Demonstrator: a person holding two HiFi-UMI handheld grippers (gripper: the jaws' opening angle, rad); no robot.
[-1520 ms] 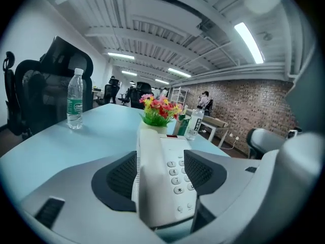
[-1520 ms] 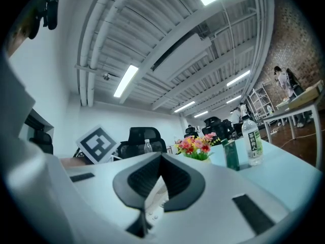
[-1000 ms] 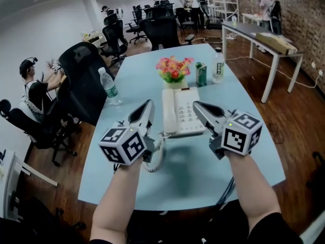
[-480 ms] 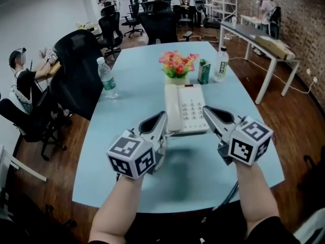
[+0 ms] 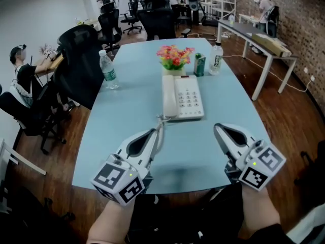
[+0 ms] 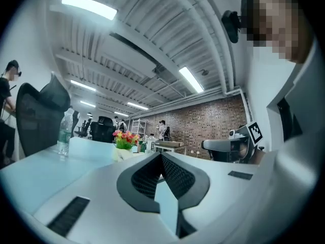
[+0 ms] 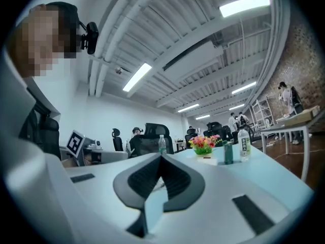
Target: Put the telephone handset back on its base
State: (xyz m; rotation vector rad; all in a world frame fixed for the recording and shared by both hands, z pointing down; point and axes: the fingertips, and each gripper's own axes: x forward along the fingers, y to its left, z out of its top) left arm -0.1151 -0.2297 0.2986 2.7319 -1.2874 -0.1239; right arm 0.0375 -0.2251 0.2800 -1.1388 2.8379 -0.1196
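Pulled back, left gripper [image 5: 158, 132] and right gripper [image 5: 219, 130] hang closed, empty; handset [image 5: 169, 96] sits on base [image 5: 191, 98]; only withdrawal seemingly remains.

- Two tongs: the left tongs [image 5: 157, 132] and the right tongs [image 5: 218, 130].
- One telephone base [image 5: 190, 98], with one handset [image 5: 169, 96] and one coiled cord [image 5: 162, 120].
- Two clear plastic bottles: the left bottle [image 5: 108, 70] and the far bottle [image 5: 217, 58].
- One green carton [image 5: 199, 65].
- One bunch of flowers [image 5: 174, 56].
- Two benches: the light-blue bench [image 5: 132, 111] and the grey bench [image 5: 254, 32].
- One cardboard box [image 5: 277, 42] on the grey bench.
- Black office chairs [image 5: 81, 60]: several, too bunched to count exactly.
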